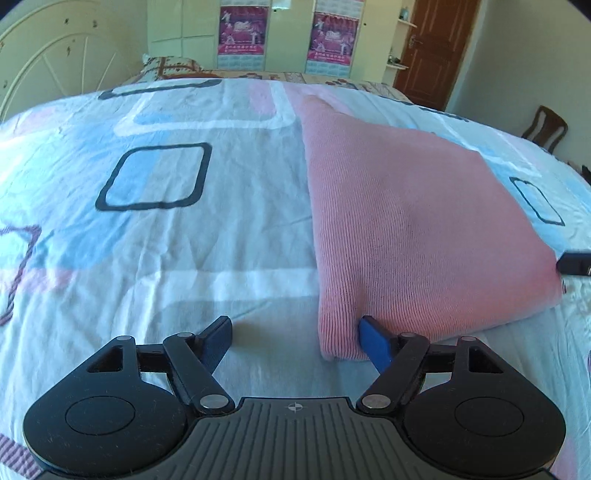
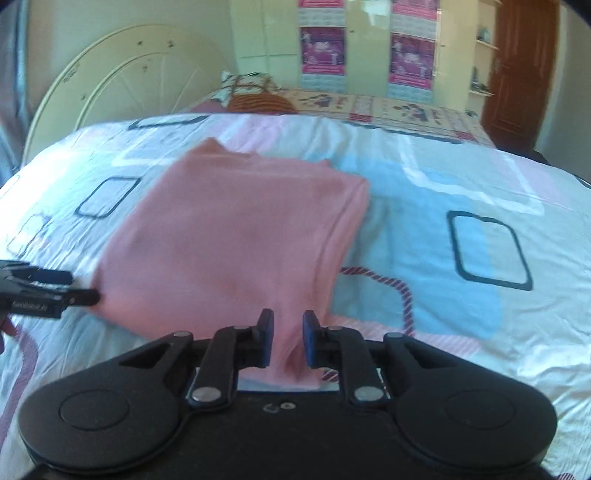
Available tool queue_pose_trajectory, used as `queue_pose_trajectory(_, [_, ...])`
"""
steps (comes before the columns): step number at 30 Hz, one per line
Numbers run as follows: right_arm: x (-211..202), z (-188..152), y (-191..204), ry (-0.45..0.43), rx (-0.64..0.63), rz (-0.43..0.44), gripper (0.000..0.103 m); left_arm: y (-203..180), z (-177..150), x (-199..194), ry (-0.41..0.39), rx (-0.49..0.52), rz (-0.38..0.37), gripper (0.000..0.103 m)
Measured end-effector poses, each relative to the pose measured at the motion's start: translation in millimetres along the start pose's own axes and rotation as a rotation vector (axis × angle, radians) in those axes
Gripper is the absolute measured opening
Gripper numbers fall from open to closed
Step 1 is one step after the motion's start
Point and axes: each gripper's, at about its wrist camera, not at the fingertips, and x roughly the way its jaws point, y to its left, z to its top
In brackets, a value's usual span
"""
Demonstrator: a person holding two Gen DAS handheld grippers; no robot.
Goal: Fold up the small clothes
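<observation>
Pink garment (image 1: 417,229) lies part-folded on the bed (image 1: 184,258); right gripper (image 2: 288,341) pinches its near edge, left gripper (image 1: 295,343) wide open, empty, at its near-left corner: clamp left before lifting.

One pink knit garment (image 1: 413,229) lying folded on one bed (image 1: 229,236). Two hand-held grippers showing: left hand-held gripper (image 1: 295,328) and right hand-held gripper (image 2: 288,334); each carrying two blue fingers (image 1: 376,341). Two posters (image 1: 242,31) hanging on one cream wardrobe (image 1: 184,29). One brown door (image 1: 434,48) standing at far right. One cream headboard (image 1: 55,66) sitting at bed's left end. One wooden chair (image 1: 545,127) showing beside bed. One patterned pillow (image 1: 170,64) resting near headboard.
</observation>
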Motion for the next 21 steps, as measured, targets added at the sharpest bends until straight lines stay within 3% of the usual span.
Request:
queue_pose_trajectory(3, [26.4, -13.0, 5.5, 0.111, -0.056, -0.064, 0.014, -5.3, -0.7, 0.0, -0.006, 0.026, 0.021, 0.075])
queue_pose_trajectory(8, [29.6, -17.8, 3.5, 0.110, -0.041, -0.062, 0.013, -7.3, -0.3, -0.9, -0.003, 0.033, 0.030, 0.075])
queue_pose_trajectory(10, [26.3, -15.9, 4.6, 0.107, -0.045, -0.060, 0.018, -9.0, 1.8, -4.7, 0.002, 0.037, 0.039, 0.076])
queue_pose_trajectory(12, [13.0, -12.3, 3.1, 0.053, -0.024, -0.070, 0.038, -10.9, 6.4, -14.0, -0.021, 0.039, 0.048, 0.078])
queue_pose_trajectory(13, [6.0, -10.0, -0.3, 0.018, -0.003, -0.068, 0.064, -10.8, 9.0, -18.4, -0.043, 0.035, 0.047, 0.090])
queue_pose_trajectory(14, [0.2, -8.1, -4.4, -0.018, 0.019, -0.052, 0.075, -9.9, 12.2, -21.8, -0.068, 0.029, 0.045, 0.096])
queue_pose_trajectory(18, [5.7, 7.1, -39.9, -0.037, 0.199, 0.049, 0.059, 0.0, 35.7, -19.5, -0.125, -0.028, -0.010, 0.098])
queue_pose_trajectory(21, [22.0, 14.2, -74.3, -0.059, 0.391, 0.163, 0.059, 12.7, 56.7, -2.6, -0.107, -0.135, -0.153, 0.098])
